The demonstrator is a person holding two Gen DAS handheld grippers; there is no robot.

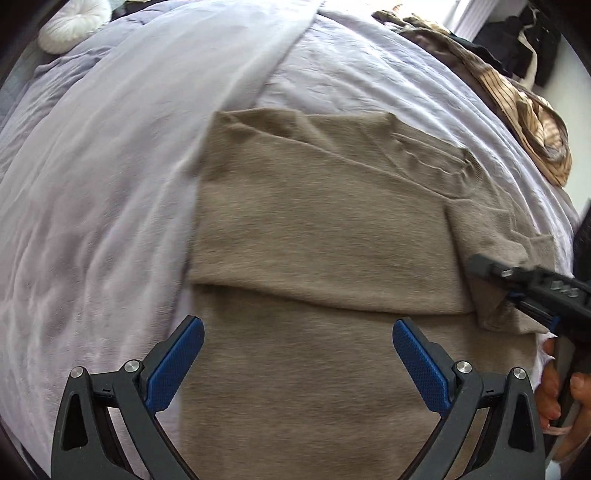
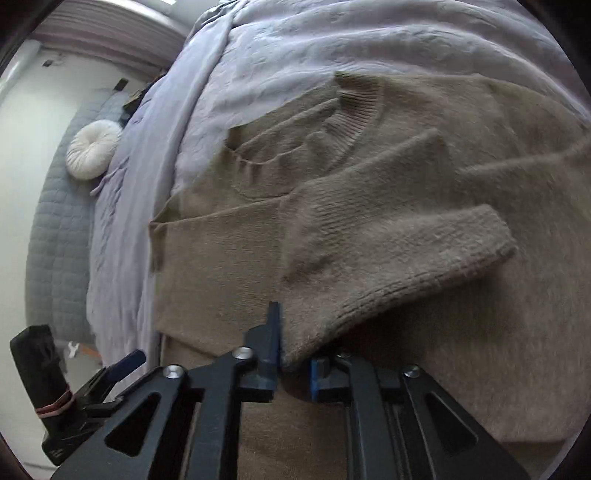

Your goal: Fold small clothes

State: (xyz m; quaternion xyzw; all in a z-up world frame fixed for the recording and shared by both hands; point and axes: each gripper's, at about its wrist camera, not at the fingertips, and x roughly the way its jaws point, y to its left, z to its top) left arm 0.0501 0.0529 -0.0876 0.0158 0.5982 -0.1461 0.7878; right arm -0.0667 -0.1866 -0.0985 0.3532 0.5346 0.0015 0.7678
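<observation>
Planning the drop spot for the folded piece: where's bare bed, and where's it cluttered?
Free: the lavender bedding left of the taupe sweater, up to the white round cushion; also a strip beyond the sweater's collar. Crowded: the striped clothes pile along the right edge, and the right claw shut on the sleeve. The left claw hangs open over the hem.

L gripper (image 1: 298,354) jaws spread wide, hovering; R gripper (image 2: 295,363) clamped on knit fabric.

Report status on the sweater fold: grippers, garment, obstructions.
Left gripper open, over the sweater. Right gripper shut on sleeve, folding it across the body. Striped clothes at bed edge, clear of the fold.
</observation>
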